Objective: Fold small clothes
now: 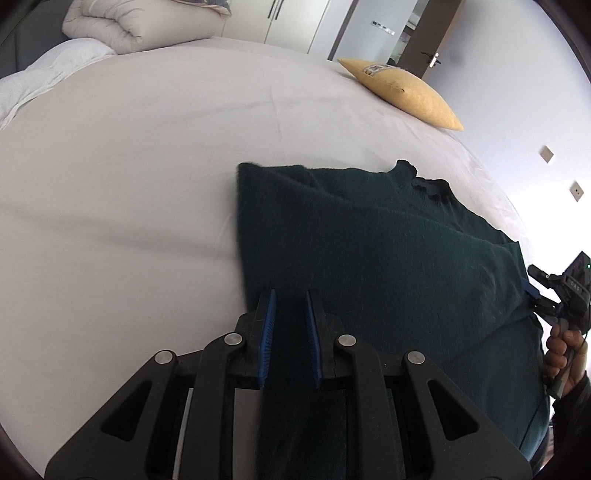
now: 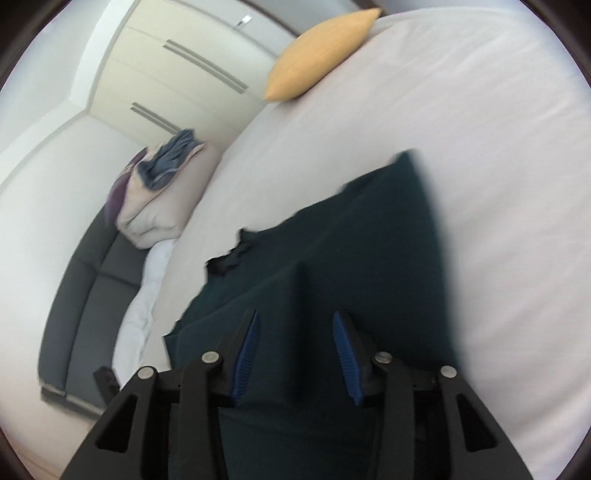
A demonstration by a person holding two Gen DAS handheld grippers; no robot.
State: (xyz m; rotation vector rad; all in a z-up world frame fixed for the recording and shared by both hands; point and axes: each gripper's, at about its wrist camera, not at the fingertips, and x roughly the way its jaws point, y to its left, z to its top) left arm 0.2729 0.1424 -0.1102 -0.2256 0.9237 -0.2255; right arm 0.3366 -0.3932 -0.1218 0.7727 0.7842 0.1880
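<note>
A dark green knitted sweater point(image 1: 369, 240) lies spread on the white bed sheet point(image 1: 129, 166), with its ruffled collar at the far side. My left gripper point(image 1: 290, 295) is shut on a strip of the sweater's near edge, and the cloth runs back between the blue pads. In the right wrist view the sweater point(image 2: 351, 240) lies under my right gripper point(image 2: 295, 317), whose jaws stand apart with the pads clear of the cloth. The right gripper point(image 1: 535, 295) also shows at the sweater's right edge, held by a person's hand point(image 1: 561, 354).
A yellow pillow point(image 1: 406, 96) lies at the bed's far corner. A folded beige duvet point(image 1: 129, 26) and a white blanket point(image 1: 37, 81) sit at the far left. A padded dark headboard point(image 2: 92, 295) and a cream wardrobe point(image 2: 166, 74) border the bed.
</note>
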